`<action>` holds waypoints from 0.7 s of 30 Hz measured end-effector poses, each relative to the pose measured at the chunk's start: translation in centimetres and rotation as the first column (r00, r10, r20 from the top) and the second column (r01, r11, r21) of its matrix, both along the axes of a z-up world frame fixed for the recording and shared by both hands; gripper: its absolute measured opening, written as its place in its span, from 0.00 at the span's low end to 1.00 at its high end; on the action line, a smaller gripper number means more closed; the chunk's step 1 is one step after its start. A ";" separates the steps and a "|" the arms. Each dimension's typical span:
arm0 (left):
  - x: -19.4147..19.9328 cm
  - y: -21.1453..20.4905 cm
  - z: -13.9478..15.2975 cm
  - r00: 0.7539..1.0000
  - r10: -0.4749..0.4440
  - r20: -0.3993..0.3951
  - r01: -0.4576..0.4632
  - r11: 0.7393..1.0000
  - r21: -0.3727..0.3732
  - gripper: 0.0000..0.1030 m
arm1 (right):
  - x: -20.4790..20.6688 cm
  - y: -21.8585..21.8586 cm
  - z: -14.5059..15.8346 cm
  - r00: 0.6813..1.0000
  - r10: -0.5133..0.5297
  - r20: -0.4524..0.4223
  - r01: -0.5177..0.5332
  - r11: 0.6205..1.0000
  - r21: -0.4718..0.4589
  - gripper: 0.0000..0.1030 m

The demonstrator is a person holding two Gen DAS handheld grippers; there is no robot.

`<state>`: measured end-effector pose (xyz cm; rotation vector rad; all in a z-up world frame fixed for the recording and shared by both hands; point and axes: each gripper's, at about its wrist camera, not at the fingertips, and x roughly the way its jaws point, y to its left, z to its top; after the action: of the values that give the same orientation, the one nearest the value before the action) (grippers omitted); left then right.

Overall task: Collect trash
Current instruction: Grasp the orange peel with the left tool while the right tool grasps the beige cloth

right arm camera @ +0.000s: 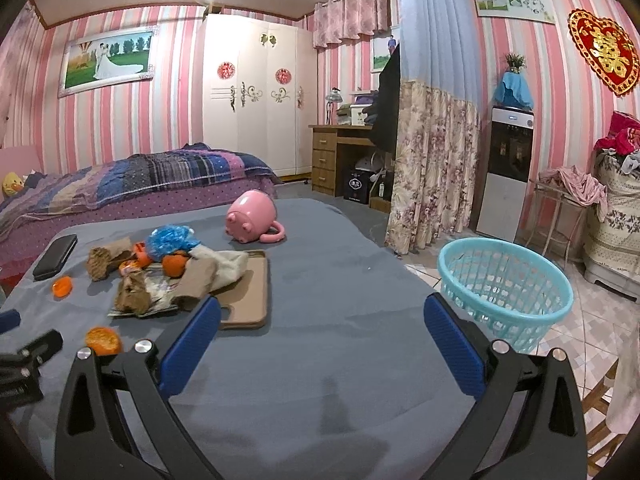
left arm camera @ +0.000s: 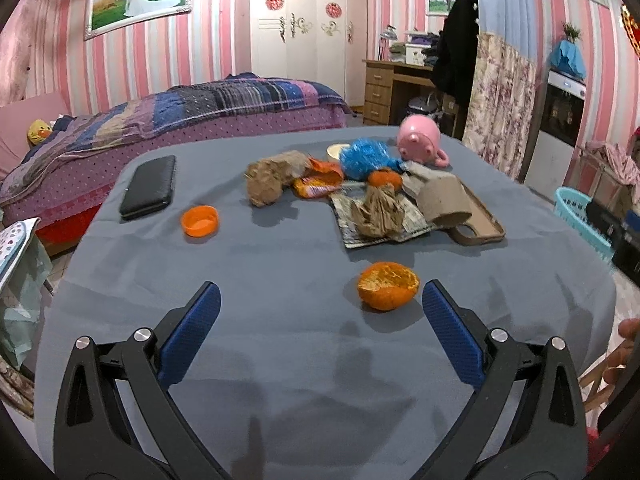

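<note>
On the grey-covered table [left arm camera: 280, 340] lies scattered trash: an orange peel half [left arm camera: 388, 286] just ahead of my left gripper [left arm camera: 320, 300], which is open and holds nothing. Farther off are a small orange peel cup [left arm camera: 200, 220], a brown paper wad [left arm camera: 268, 182], an orange snack wrapper [left arm camera: 320, 180], crumpled brown paper [left arm camera: 378, 212] on a printed sheet, a cardboard tube [left arm camera: 444, 200] and a blue plastic bag [left arm camera: 364, 158]. My right gripper [right arm camera: 322, 312] hovers open over bare cloth; the trash pile [right arm camera: 160, 276] sits to its left. A turquoise basket [right arm camera: 504, 284] stands off the table's right edge.
A black phone [left arm camera: 149, 186], a brown phone case [left arm camera: 480, 228] and a pink pig mug [left arm camera: 420, 142] also lie on the table. A bed [left arm camera: 160, 120] stands behind, a desk [right arm camera: 340, 156] and floral curtain [right arm camera: 436, 160] beyond. A hand [left arm camera: 624, 340] shows at the right edge.
</note>
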<state>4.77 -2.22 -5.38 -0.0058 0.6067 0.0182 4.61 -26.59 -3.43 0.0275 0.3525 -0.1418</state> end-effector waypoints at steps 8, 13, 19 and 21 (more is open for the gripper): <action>3.2 -2.7 -1.9 0.993 -0.078 -0.091 0.076 0.997 -0.029 0.95 | 2.4 -2.2 -1.7 0.993 -0.059 -0.107 0.061 0.998 0.021 0.96; 5.0 -3.7 -2.9 0.976 -0.139 -0.169 0.133 0.990 -0.043 0.68 | 3.3 -2.2 -2.5 0.988 -0.044 -0.151 0.052 0.997 0.050 0.96; 5.5 -3.4 -3.0 0.969 -0.157 -0.191 0.146 0.987 -0.068 0.38 | 4.6 -0.6 -2.9 0.981 0.015 -0.191 -0.006 0.999 0.049 0.96; 5.6 -3.0 -2.8 0.969 -0.161 -0.187 0.148 0.986 -0.081 0.33 | 4.9 0.0 -2.7 0.980 0.044 -0.196 -0.033 0.998 0.055 0.96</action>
<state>10.33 -5.24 -8.22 -0.0218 0.8005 -0.1545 9.54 -26.60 -6.16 0.0577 0.5548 -0.0971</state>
